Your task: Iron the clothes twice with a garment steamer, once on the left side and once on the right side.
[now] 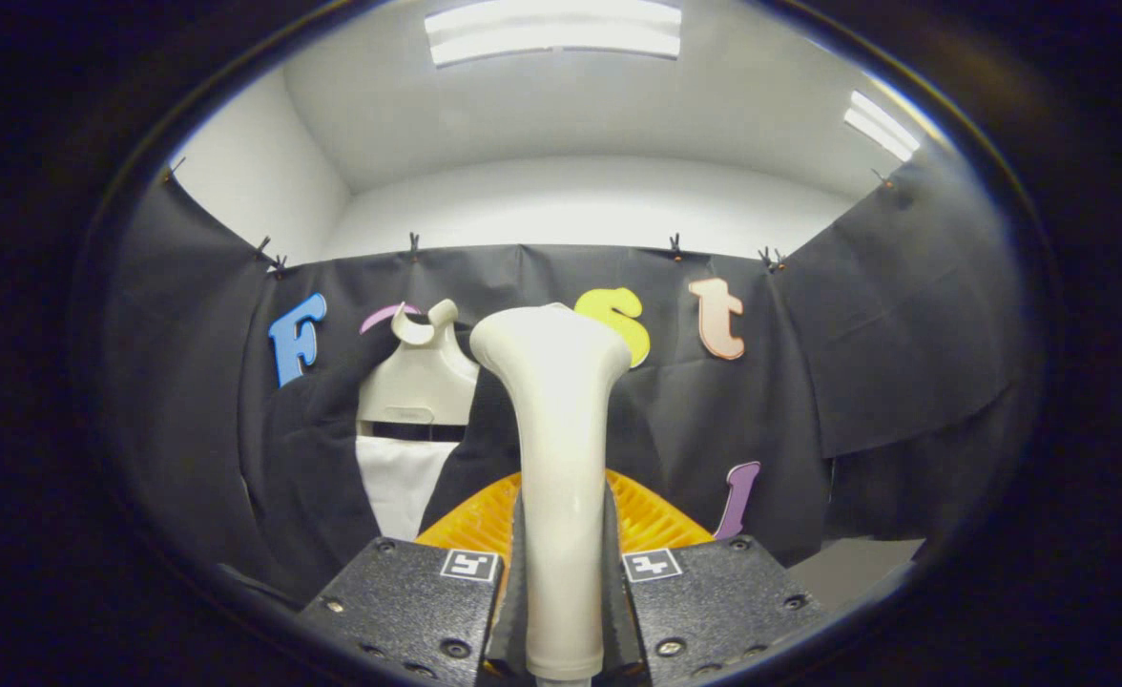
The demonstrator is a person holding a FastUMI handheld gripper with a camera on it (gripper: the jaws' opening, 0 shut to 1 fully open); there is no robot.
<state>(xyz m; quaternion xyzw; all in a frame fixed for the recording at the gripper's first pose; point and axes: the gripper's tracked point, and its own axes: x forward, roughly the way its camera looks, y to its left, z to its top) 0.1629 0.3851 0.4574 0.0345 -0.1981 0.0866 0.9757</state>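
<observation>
A dark jacket [332, 448] with a white shirt front is seen hung on a cream hanger [420, 377] against the booth wall, beyond the fingers and off to their left. The steamer [559, 477] is held upright between the fingers, its long axis running straight ahead of them and its broad head uppermost. An orange ribbed piece [661, 520] is seen just behind it. The gripper [559, 611] is clamped on the steamer's handle from both sides. A leftward swing toward the jacket is judged to be needed.
</observation>
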